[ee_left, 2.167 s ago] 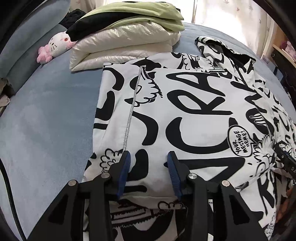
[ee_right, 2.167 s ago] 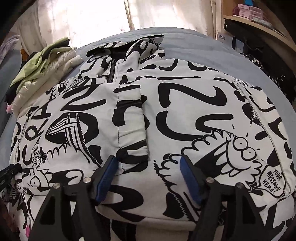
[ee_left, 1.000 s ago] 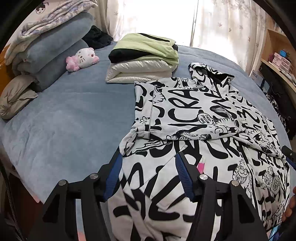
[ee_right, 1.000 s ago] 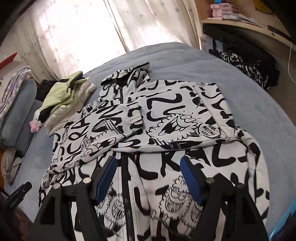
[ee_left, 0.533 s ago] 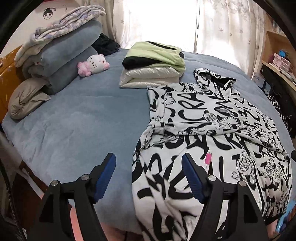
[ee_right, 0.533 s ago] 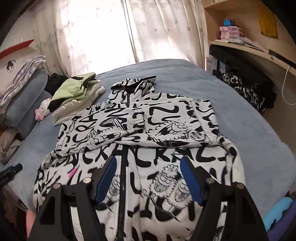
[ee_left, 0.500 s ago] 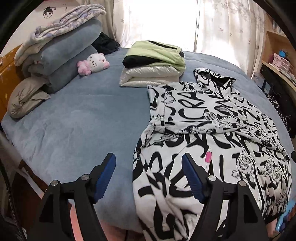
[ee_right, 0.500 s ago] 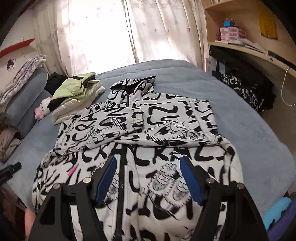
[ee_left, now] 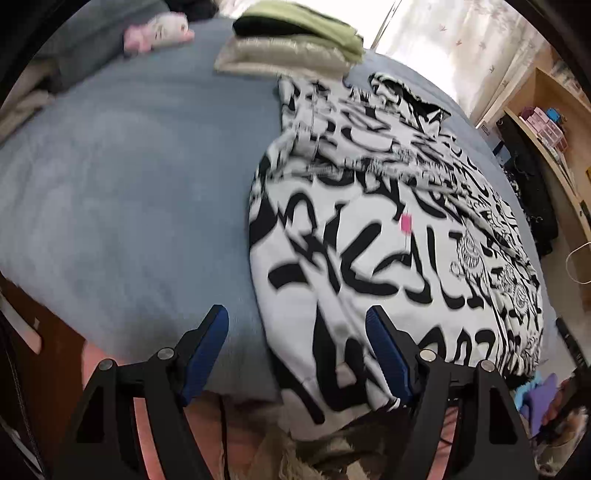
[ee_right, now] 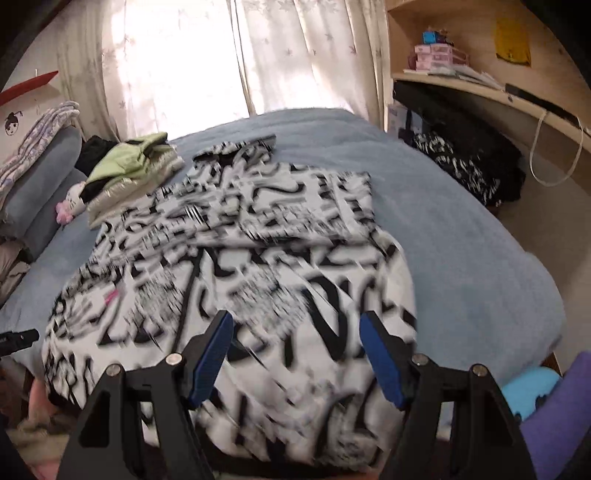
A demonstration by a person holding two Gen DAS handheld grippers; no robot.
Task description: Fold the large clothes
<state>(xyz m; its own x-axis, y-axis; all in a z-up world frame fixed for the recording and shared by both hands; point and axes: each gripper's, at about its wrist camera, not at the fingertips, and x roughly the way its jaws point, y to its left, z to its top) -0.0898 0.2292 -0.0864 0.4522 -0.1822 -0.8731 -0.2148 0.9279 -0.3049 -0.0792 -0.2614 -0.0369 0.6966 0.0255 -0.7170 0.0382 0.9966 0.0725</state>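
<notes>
A large white hooded jacket with black graffiti print (ee_left: 388, 236) lies spread on the blue bed (ee_left: 129, 184), sleeves folded across its chest and its hem hanging over the near edge. It also shows in the right wrist view (ee_right: 240, 266), blurred by motion. My left gripper (ee_left: 297, 332) is open and empty above the hem's left corner. My right gripper (ee_right: 295, 336) is open and empty above the hem's right part.
A stack of folded jackets (ee_left: 291, 48) and a pink-white plush toy (ee_left: 155, 31) lie at the far side of the bed. Folded blankets (ee_right: 33, 162) are piled at the left. A wooden shelf unit (ee_right: 480, 85) with dark clothes below stands to the right.
Both grippers have dropped lower and closer to the jacket's hem at the near bed edge. Both views are now motion-blurred. Both grippers stay open.
</notes>
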